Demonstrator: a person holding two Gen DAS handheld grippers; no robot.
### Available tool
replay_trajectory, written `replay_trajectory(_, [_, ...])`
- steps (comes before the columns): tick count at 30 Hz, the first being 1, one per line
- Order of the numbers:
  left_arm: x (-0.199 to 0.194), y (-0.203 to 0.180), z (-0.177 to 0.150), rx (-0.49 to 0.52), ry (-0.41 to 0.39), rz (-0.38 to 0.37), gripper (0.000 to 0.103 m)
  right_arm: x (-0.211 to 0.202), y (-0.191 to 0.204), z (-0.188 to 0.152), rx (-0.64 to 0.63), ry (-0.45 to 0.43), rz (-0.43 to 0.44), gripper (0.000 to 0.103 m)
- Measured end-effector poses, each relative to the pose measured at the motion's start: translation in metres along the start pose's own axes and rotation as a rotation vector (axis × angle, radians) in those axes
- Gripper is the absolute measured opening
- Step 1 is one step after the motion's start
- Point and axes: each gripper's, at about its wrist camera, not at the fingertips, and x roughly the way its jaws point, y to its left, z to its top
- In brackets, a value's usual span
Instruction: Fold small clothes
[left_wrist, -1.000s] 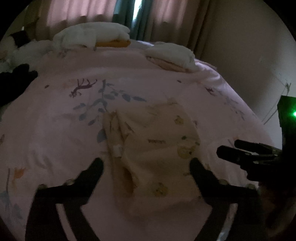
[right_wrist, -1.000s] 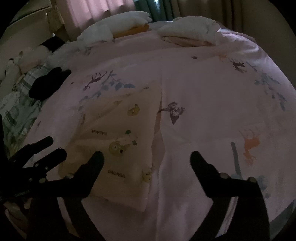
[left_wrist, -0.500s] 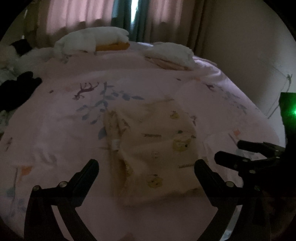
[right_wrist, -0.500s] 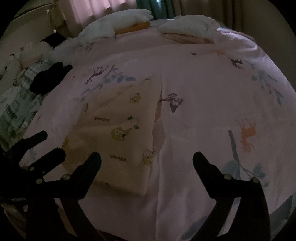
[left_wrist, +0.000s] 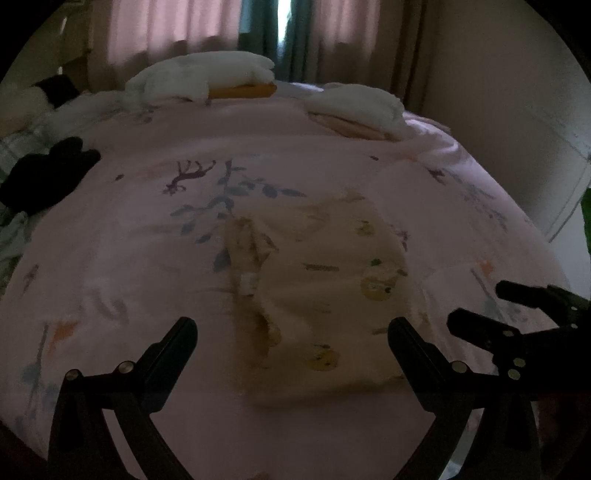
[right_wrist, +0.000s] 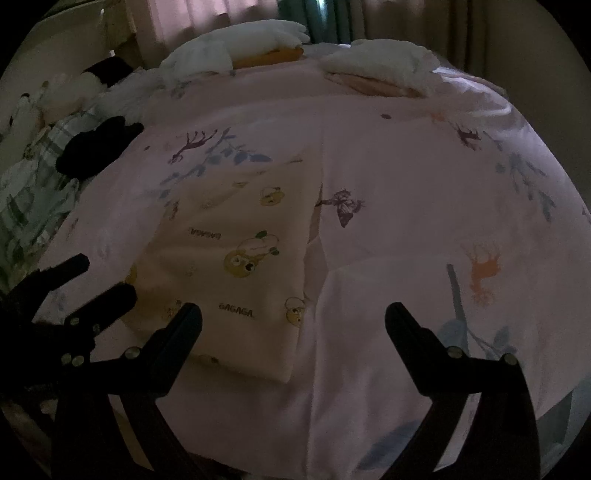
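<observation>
Fingers of the left gripper (left_wrist: 291, 328), spread and empty, frame the folded garment (left_wrist: 325, 291) at centre frame; the right gripper (right_wrist: 293, 314), also spread, sits off its right edge.

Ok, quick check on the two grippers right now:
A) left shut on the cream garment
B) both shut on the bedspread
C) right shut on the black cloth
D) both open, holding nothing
D: the left gripper and right gripper both have fingers spread wide, and the folded cream garment lies free on the pink bedspread.
</observation>
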Motion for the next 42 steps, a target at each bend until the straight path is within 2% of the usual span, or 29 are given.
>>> replay_trajectory(12, [-0.006, -0.001, -0.001, 0.024, -0.007, 0.022, 0.102, -0.002, 0.007, 0.000, -0.018, -0.017, -0.052, 0.100])
replay_trajectory(19, [-0.025, -0.004, -0.010, -0.005, -0.077, 0.093, 0.102, -0.001, 0.016, -0.009, -0.037, -0.005, -0.104, 0.100])
replay_trajectory(24, [-0.036, -0.002, -0.010, -0.036, -0.105, 0.068, 0.102, -0.003, 0.027, -0.019, -0.057, -0.022, -0.180, 0.100])
replay_trajectory(28, [-0.042, 0.000, -0.007, -0.029, -0.128, 0.086, 0.102, -0.003, 0.030, -0.023, -0.047, -0.013, -0.155, 0.100])
replay_trajectory(33, [-0.042, 0.003, -0.009, -0.065, -0.114, 0.046, 0.102, -0.006, 0.029, -0.026, -0.033, -0.020, -0.155, 0.100])
replay_trajectory(42, [-0.038, -0.002, -0.011, -0.054, -0.092, 0.046, 0.102, -0.013, 0.028, -0.027, -0.021, -0.041, -0.166, 0.100])
